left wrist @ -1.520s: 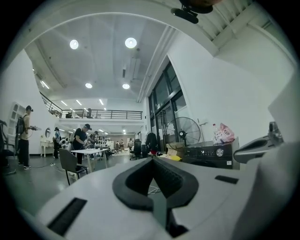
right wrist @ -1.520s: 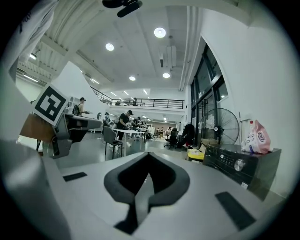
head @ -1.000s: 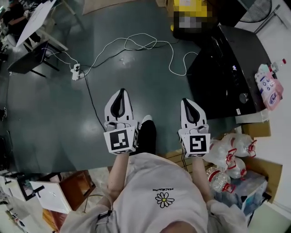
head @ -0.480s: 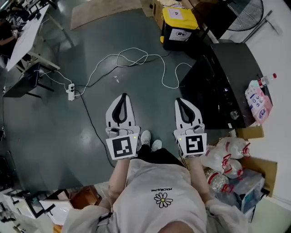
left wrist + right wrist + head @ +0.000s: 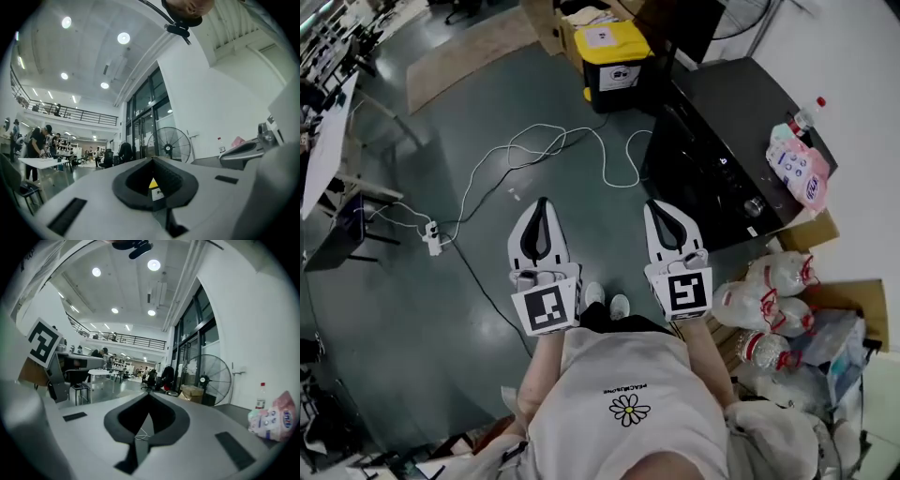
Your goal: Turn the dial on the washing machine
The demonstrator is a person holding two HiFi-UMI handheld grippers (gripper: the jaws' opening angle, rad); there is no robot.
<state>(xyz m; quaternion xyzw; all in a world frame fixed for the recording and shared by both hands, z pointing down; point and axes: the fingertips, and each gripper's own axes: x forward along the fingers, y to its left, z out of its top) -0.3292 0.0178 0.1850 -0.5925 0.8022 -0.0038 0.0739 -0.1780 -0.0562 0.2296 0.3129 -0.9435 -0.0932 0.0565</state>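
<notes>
The black washing machine [image 5: 741, 131] stands ahead to the right in the head view, with its round silver dial [image 5: 754, 205] on the near front edge. Both grippers are held side by side in front of the person, above the floor and short of the machine. My left gripper [image 5: 541, 208] is shut with nothing in it; its tips meet in the left gripper view [image 5: 152, 159]. Nearer the machine, my right gripper [image 5: 661, 211] is likewise shut and empty, its dark pads [image 5: 140, 430] closed together. The dial lies to the right of and apart from the right gripper.
A pink bag [image 5: 797, 164] and a bottle [image 5: 806, 111] sit on the machine's top. A yellow-lidded bin [image 5: 612, 54] stands beyond it. A white cable [image 5: 553, 150] and power strip [image 5: 431, 237] lie on the floor. Packs of water bottles [image 5: 769, 291] are at the right. A standing fan [image 5: 206, 378] is ahead.
The person has stepped forward, so the washing machine and bin sit nearer and further left in the head view. Both grippers stay shut and side by side.
</notes>
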